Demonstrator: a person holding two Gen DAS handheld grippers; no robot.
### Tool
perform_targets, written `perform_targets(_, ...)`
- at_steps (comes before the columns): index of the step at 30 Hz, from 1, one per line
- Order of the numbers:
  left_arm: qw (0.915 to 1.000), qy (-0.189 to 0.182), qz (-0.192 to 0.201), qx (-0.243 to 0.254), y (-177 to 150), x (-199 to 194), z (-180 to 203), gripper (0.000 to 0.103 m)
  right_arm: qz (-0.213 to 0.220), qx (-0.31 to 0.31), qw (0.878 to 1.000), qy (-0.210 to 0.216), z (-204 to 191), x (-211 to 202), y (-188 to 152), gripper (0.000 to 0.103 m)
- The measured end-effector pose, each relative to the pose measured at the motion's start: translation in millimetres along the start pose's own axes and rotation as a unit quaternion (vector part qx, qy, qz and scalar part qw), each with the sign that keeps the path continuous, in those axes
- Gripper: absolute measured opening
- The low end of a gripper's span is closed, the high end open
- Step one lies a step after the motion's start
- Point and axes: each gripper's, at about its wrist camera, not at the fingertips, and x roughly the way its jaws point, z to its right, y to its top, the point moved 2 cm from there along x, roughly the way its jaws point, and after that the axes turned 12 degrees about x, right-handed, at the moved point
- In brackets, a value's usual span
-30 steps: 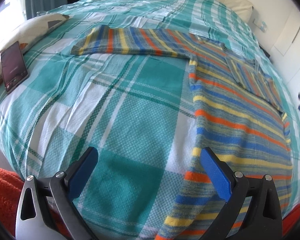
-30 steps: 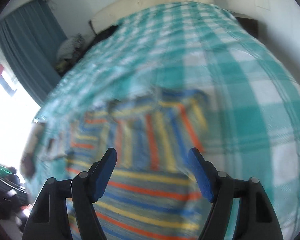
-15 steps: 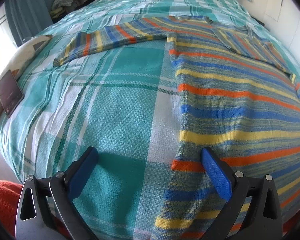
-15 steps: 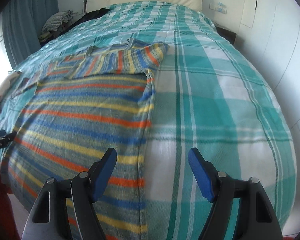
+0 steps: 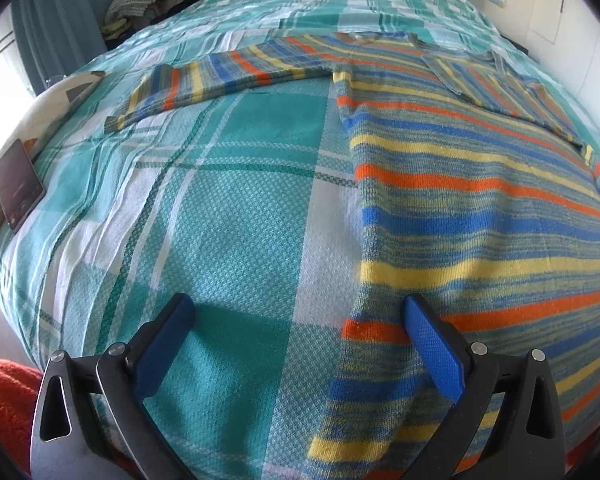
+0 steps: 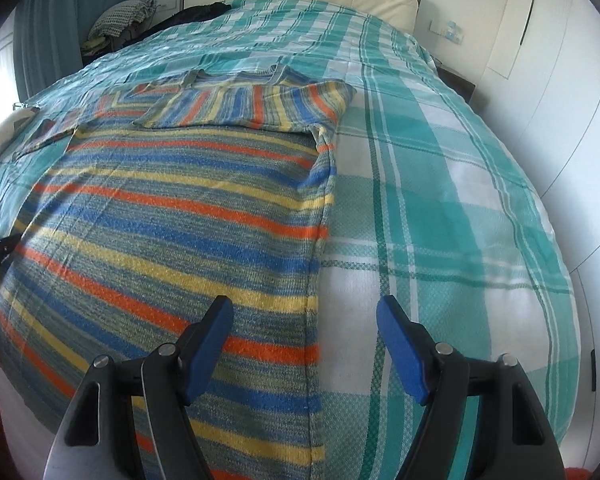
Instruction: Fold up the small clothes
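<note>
The striped sweater point(image 5: 480, 208) runs off the right and bottom edges of the left wrist view, so its hem and right side go unseen there; in the right wrist view its lower hem is hidden behind the right gripper point(image 6: 304, 344) and the picture's bottom edge. The bases of both grippers are cropped by the lower edges. The smartphone point(image 5: 18, 184) has a dark screen whose content cannot be read. A heap of clothing point(image 6: 120, 20) by the curtain is too small to identify piece by piece. The orange fabric point(image 5: 4, 404) at the lower left corner is cut off, and what it belongs to cannot be told.
</note>
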Motion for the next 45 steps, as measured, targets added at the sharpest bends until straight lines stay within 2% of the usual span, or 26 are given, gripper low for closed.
perform_targets(45, 1.0000, 0.001, 0.002, 0.000, -1.5, -0.4, 1.0, 0.103, 0.005, -0.034, 0.999, -0.037, -6.4, 1.7, -6.2, 0.074)
